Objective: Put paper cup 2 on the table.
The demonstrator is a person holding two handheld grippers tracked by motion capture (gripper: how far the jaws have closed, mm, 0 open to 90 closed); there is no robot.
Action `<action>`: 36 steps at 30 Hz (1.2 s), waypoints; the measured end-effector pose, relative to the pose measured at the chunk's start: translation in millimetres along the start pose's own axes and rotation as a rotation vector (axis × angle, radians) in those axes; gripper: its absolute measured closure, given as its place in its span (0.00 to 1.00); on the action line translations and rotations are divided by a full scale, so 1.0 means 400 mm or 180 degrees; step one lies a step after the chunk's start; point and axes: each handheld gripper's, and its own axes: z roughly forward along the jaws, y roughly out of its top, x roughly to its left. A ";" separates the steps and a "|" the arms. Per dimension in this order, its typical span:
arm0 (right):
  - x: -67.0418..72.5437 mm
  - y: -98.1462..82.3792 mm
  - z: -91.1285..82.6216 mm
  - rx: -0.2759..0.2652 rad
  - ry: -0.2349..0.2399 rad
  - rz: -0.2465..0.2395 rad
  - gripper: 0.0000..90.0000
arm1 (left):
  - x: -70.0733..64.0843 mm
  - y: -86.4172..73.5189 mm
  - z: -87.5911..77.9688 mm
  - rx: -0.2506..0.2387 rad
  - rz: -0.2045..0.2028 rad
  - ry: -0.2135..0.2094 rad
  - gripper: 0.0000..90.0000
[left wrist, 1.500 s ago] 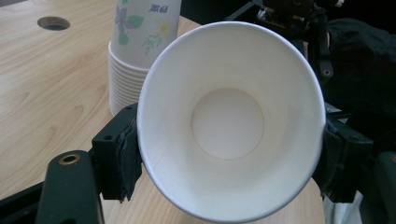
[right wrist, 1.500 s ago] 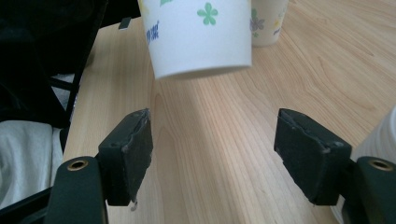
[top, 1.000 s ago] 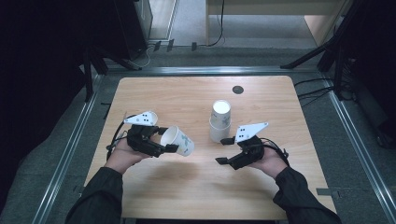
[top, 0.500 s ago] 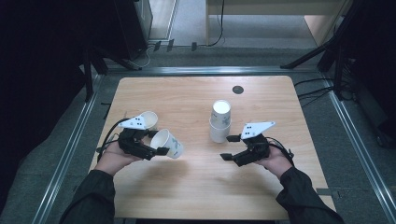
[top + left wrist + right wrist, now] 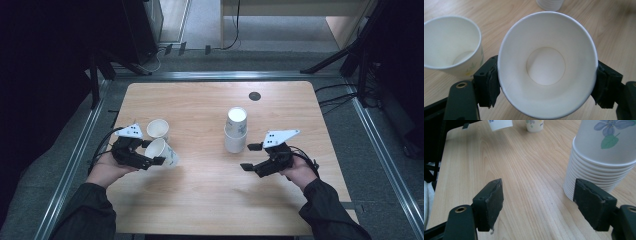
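**Second cup carried out toward the left edge while the right jaws spread beside the stack**

High view: the left gripper [image 5: 150,155] holds a paper cup [image 5: 162,151] tipped on its side, mouth toward the person, low over the table [image 5: 200,200]. A second ago this cup hung closer to the middle of the table; it has since travelled left and slightly down, and now sits just beside the upright cup [image 5: 158,129] already standing at the left. The stack of cups [image 5: 235,130] stands mid-table, unmoved. The right gripper [image 5: 252,157] waits just to the stack's right, where it was a second ago, touching nothing.

Left gripper view: both black pads press the paper cup's [image 5: 547,62] wall from either side, so the grip is firm and narrow (the mouth is pushed slightly oval). The upright cup [image 5: 450,43] stands close at the left, apart from the held one, and the stack's foot [image 5: 549,3] shows at the top edge.

Right gripper view: the jaws stand wide with bare wood between them, having just been opening. The stack of cups [image 5: 599,162] rises beside the right-hand jaw, near it but not between the pads. I judge that one cup is about to be set down next to the first, and the right gripper is readying to steady or take from the stack.
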 end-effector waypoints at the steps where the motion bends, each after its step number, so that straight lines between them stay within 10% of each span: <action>1: 0.000 0.000 0.001 0.0011 0.0002 0.0001 0.28 | 0.005 -0.002 0.001 0.0043 -0.0008 -0.0010 0.25; 23: -0.011 0.002 -0.013 -0.0104 -0.0060 0.0112 0.27 | 0.030 0.006 0.016 0.0891 0.0475 0.0461 0.25; 36: -0.021 0.001 -0.023 -0.0149 -0.0116 0.0142 0.27 | 0.033 -0.004 0.037 0.1028 0.0588 0.0580 0.25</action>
